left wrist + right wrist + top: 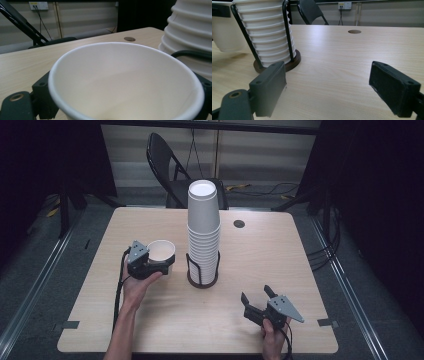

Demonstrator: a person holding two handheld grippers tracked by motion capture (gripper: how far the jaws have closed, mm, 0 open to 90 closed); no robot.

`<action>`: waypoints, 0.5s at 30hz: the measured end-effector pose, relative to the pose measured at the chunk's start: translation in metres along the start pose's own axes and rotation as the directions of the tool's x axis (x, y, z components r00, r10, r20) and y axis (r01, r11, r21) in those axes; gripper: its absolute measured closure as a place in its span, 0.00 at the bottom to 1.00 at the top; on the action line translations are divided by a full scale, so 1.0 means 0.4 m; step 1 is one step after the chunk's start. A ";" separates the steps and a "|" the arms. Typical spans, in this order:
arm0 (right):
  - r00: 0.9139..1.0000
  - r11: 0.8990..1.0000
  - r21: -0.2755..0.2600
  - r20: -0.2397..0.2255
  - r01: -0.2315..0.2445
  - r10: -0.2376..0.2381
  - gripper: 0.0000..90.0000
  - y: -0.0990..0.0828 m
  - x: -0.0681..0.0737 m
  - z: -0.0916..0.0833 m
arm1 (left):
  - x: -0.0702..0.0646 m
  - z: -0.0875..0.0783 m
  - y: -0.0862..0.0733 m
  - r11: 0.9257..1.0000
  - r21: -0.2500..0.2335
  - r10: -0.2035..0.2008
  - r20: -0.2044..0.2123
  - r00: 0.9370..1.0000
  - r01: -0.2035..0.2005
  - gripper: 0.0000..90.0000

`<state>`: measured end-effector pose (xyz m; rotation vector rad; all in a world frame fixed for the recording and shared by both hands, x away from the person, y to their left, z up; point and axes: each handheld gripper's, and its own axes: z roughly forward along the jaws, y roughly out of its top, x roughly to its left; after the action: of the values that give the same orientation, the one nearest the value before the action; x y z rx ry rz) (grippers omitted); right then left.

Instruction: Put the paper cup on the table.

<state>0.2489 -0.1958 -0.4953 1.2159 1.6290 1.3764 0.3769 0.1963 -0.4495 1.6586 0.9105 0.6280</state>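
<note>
An upright white paper cup point(162, 250) sits between the jaws of my left gripper point(162, 265), left of the table's middle. The jaws press on both sides of the cup point(120, 82), and the right gripper view shows the cup point(225, 30) slightly above the table with a shadow under it. A tall stack of white paper cups point(203, 227) stands in a black wire holder point(202, 279) at the table's middle, just right of the held cup. My right gripper point(255, 293) rests near the front right of the table, open, with bare wood between its jaws point(327, 85).
The light wooden table point(280, 255) has a round cable hole point(239, 224) behind and to the right of the stack. A black folding chair point(167, 167) stands beyond the far edge. Cables lie on the floor at the back and right.
</note>
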 end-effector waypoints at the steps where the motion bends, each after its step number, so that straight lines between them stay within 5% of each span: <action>1: 1.000 1.000 0.001 -0.003 0.001 0.000 0.15 0.000 0.000 0.000 | 0.003 0.005 -0.004 1.000 0.001 -0.001 0.005 1.000 0.001 0.11; 15: 1.000 1.000 0.007 -0.009 0.007 -0.007 0.15 0.001 0.000 0.002 | 0.011 0.028 -0.043 0.999 0.028 -0.026 0.023 0.999 0.026 0.11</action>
<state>0.2494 -0.1955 -0.4952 1.2088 1.6435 1.3753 0.3839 0.1955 -0.4693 1.6730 0.9261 0.5791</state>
